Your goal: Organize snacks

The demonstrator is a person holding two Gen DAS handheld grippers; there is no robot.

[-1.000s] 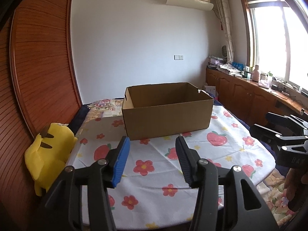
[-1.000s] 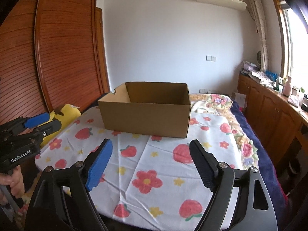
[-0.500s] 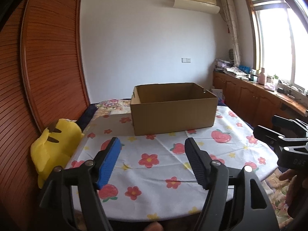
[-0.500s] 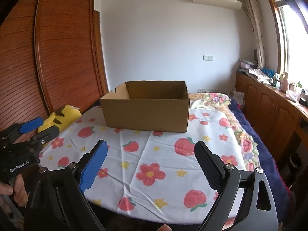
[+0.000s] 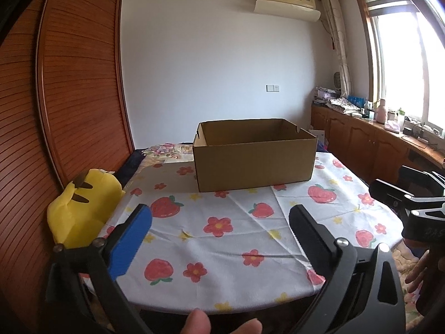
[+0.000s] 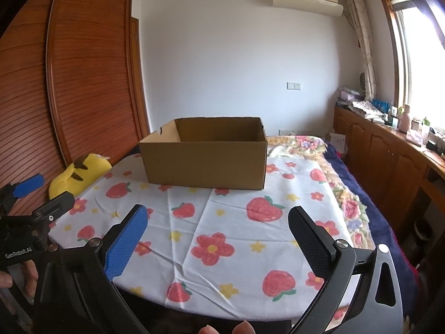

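Note:
An open brown cardboard box [image 5: 254,158] stands at the far side of a round table [image 5: 222,239] covered by a white cloth with strawberries and flowers; it also shows in the right wrist view [image 6: 205,157]. Its inside is hidden from here. No snacks are in view. My left gripper [image 5: 219,217] is open and empty over the table's near edge. My right gripper [image 6: 215,220] is open and empty too, also near the front edge. Each gripper shows at the edge of the other's view.
A yellow plush toy [image 5: 80,208] sits at the table's left edge against a wooden louvred wardrobe [image 5: 55,105]. A bed with a floral cover [image 6: 333,172] lies behind and to the right. Wooden cabinets [image 5: 370,144] with clutter run under the window.
Both grippers have pulled back and up from the table, so the box looks farther away. The left gripper's jaws have opened wider.

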